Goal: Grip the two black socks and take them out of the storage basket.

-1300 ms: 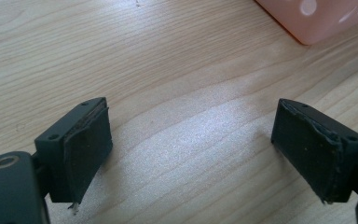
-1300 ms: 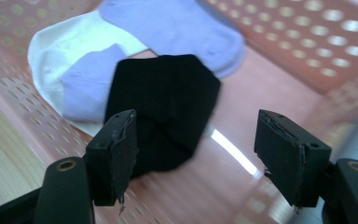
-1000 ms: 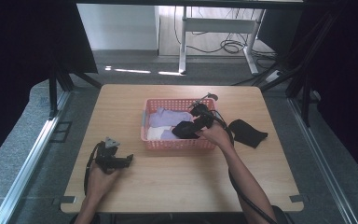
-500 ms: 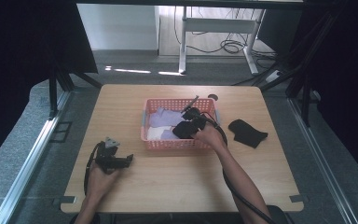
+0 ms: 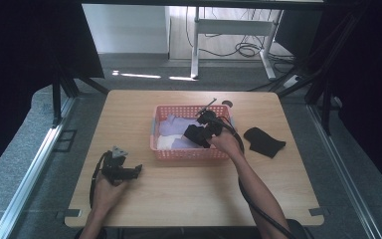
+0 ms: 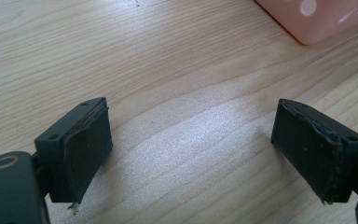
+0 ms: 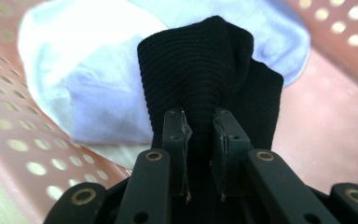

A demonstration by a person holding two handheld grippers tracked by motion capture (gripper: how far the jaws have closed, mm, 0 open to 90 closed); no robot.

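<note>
**Right tongs pinch black sock over basket**

Right tongs point(image 7: 199, 154) are pressed onto a black sock point(image 7: 214, 74) inside the pink basket point(image 5: 191, 153), above pale folded cloths point(image 7: 98, 84). Left tongs point(image 6: 191, 154) rest spread on the worktop point(image 5: 179, 194) at the basket's 8 o'clock. A second black sock point(image 5: 263, 141) lies at its 3 o'clock.

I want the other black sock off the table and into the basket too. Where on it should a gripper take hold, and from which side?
Judging from the high view, the black sock lies flat on the wooden table, right of the pink basket. Its narrower end, toward the basket, looks the easiest part to pinch. Come straight down from above with open jaws across that end, since flat cloth offers no raised edge.
</note>
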